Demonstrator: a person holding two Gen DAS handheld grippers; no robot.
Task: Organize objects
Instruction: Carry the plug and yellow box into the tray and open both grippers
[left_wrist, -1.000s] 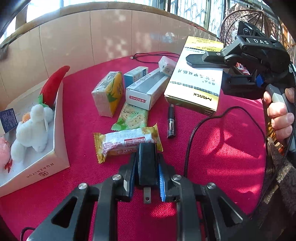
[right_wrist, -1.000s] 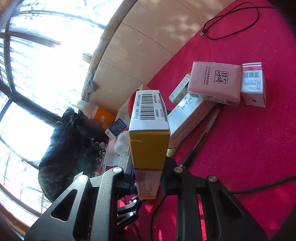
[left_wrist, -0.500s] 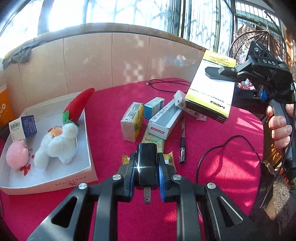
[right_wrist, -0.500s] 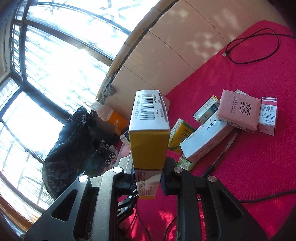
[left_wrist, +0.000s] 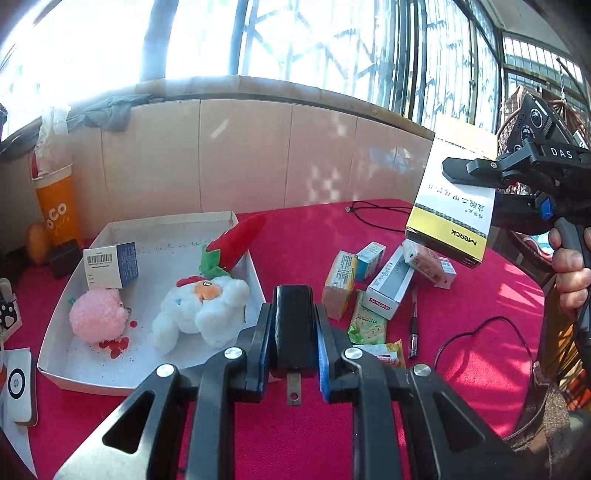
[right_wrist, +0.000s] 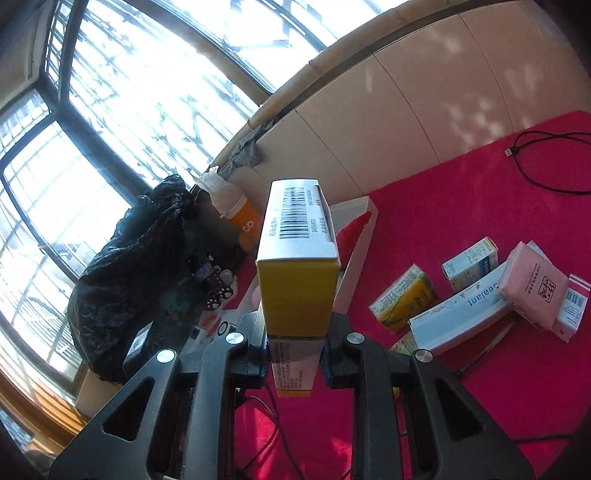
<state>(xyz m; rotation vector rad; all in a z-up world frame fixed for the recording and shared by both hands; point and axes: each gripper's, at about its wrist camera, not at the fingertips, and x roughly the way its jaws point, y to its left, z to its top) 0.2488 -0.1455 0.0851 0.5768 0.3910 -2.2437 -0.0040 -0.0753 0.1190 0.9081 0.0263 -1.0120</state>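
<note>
Left claw (left_wrist: 293, 363) is clamped on a black charger plug (left_wrist: 293, 325), the right claw (right_wrist: 295, 354) on a yellow-and-white carton (right_wrist: 297, 273). Both are held clear of the tabletop (left_wrist: 480, 314), evidently for transfer to the white tray (left_wrist: 79, 374), where sorted items already sit.

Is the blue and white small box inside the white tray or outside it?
Inside. The blue and white box stands on the floor of the white tray, in its far left corner, behind the pink plush.

Red-covered tabletop (left_wrist: 480, 295): white tray (left_wrist: 59, 328) at nine o'clock; small cartons (left_wrist: 388, 288), snack packets (left_wrist: 369, 325), pen (left_wrist: 413, 325) at two o'clock; black cable (left_wrist: 373, 214) at one.
</note>
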